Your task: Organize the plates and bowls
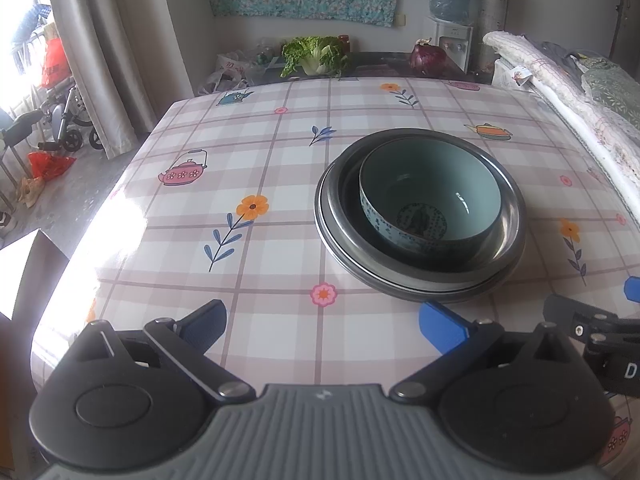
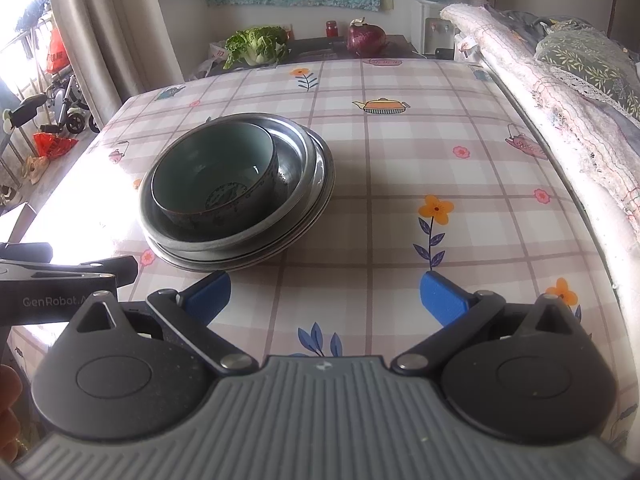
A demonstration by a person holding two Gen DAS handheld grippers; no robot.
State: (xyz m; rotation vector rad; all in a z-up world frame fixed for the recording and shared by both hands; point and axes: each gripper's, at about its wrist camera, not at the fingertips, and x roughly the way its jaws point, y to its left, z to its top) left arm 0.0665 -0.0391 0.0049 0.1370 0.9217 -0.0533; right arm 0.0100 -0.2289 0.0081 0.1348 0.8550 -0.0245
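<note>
A pale green ceramic bowl (image 1: 430,196) (image 2: 214,178) with a printed band sits inside a stack of metal plates (image 1: 334,216) (image 2: 316,184) on the checked tablecloth. In the left wrist view the stack lies ahead and right of my left gripper (image 1: 324,326), which is open with nothing between its blue fingers. In the right wrist view the stack lies ahead and left of my right gripper (image 2: 324,300), also open and holding nothing. Both grippers hover near the table's front edge, apart from the dishes.
The table (image 1: 280,184) carries a flowered plaid cloth. Beyond its far edge a dark counter holds a leafy cabbage (image 1: 316,56) and a purple cabbage (image 1: 428,58). Folded bedding (image 2: 560,92) lines the right side. A curtain and wheelchair (image 1: 64,120) stand at left.
</note>
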